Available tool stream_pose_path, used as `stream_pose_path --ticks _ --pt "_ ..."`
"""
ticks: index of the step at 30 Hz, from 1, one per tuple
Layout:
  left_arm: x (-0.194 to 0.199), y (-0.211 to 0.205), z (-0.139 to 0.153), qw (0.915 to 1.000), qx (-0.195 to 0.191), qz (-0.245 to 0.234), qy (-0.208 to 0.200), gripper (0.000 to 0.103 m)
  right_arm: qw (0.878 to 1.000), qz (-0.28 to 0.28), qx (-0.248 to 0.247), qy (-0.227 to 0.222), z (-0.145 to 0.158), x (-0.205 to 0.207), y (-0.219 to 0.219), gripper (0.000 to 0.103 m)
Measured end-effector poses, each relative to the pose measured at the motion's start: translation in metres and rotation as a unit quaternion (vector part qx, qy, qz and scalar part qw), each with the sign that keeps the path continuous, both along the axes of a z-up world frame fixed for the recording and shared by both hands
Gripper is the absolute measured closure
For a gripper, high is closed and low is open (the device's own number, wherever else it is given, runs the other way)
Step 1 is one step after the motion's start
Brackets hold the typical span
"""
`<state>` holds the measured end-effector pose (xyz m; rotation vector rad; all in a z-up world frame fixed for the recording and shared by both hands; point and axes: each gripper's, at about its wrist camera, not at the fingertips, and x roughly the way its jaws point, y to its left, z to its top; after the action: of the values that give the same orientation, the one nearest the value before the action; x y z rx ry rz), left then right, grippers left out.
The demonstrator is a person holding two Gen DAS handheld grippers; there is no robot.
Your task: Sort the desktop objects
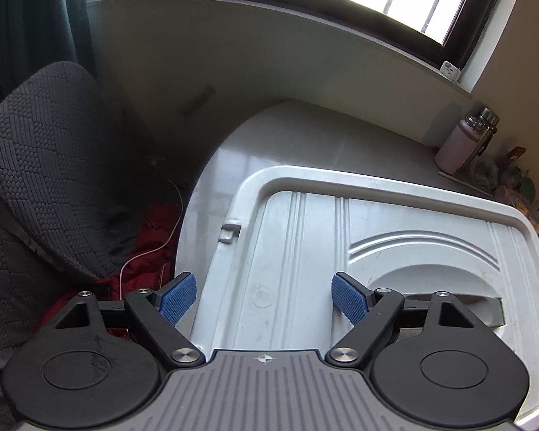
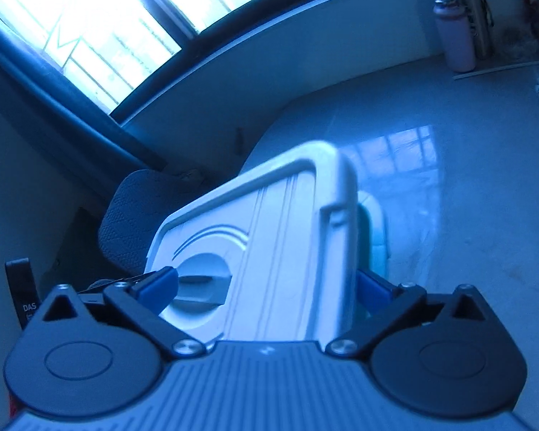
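A white plastic box lid (image 1: pixel 305 251) with a recessed grip handle (image 1: pixel 460 309) fills the lower middle of the left wrist view. It rests on a glossy grey table (image 1: pixel 305 136). My left gripper (image 1: pixel 264 300) hovers over the lid's near part, open, with its blue pads apart and nothing between them. In the right wrist view the same lid (image 2: pixel 287 233) runs between the wide-spread fingers of my right gripper (image 2: pixel 266 287); its pads stand off the lid. A teal box wall (image 2: pixel 372 237) shows under the lid's right rim.
A pink bottle (image 1: pixel 456 147) and a steel flask (image 2: pixel 474 10) stand at the table's far right beside mixed clutter (image 1: pixel 514 179). Left of the table are a dark chair (image 1: pixel 43 165) and red cloth (image 1: pixel 151 244) with a white cable on the floor.
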<state>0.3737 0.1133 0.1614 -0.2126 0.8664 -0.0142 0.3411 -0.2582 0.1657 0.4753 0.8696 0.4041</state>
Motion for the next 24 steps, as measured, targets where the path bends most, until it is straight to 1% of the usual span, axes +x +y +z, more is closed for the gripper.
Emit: stream_pose_path --ticks 2,5,6,8,12,15,16,18,20,23,24 --pt "0.0 -0.002 -0.004 1.0 0.001 -0.005 0.007 0.02 1.0 -0.011 -0.02 -0.004 0.001 -0.003 -0.004 0.0" --pt "-0.001 -0.004 -0.006 0.9999 0.001 -0.008 0.007 0.02 0.996 -0.049 -0.077 -0.022 0.008 -0.011 -0.01 0.0" --pt "-0.002 -0.004 -0.006 0.9999 0.001 -0.009 0.006 0.02 0.994 -0.053 -0.089 -0.026 0.01 -0.013 -0.011 0.0" --pt "-0.003 -0.005 -0.003 1.0 -0.001 -0.009 0.003 0.02 0.994 -0.046 -0.094 -0.022 0.01 -0.015 -0.011 0.0" --pt "-0.006 -0.005 0.012 0.9999 0.003 -0.012 -0.011 0.02 0.993 -0.044 -0.109 -0.025 0.012 -0.018 -0.001 0.0" --pt "-0.009 -0.005 0.027 0.9997 0.004 -0.014 -0.021 0.019 0.99 -0.042 -0.129 -0.022 0.012 -0.019 0.008 0.0" --pt "-0.011 -0.005 0.032 0.9996 0.007 -0.015 -0.024 0.018 0.989 -0.039 -0.139 -0.022 0.013 -0.019 0.011 0.0" --pt "-0.012 -0.003 0.042 0.9992 0.025 -0.017 -0.026 0.017 0.987 -0.032 -0.158 -0.024 0.015 -0.021 0.017 0.0" --pt "-0.013 0.0 0.05 0.9979 0.057 -0.008 -0.03 0.017 0.983 -0.029 -0.178 -0.028 0.016 -0.023 0.022 0.0" --pt "-0.01 0.006 0.054 0.9947 0.102 0.0 -0.009 0.016 0.977 -0.023 -0.209 -0.028 0.014 -0.027 0.027 0.001" --pt "-0.009 0.008 0.054 0.9936 0.113 0.001 -0.001 0.014 0.975 -0.019 -0.22 -0.028 0.013 -0.027 0.029 0.001"
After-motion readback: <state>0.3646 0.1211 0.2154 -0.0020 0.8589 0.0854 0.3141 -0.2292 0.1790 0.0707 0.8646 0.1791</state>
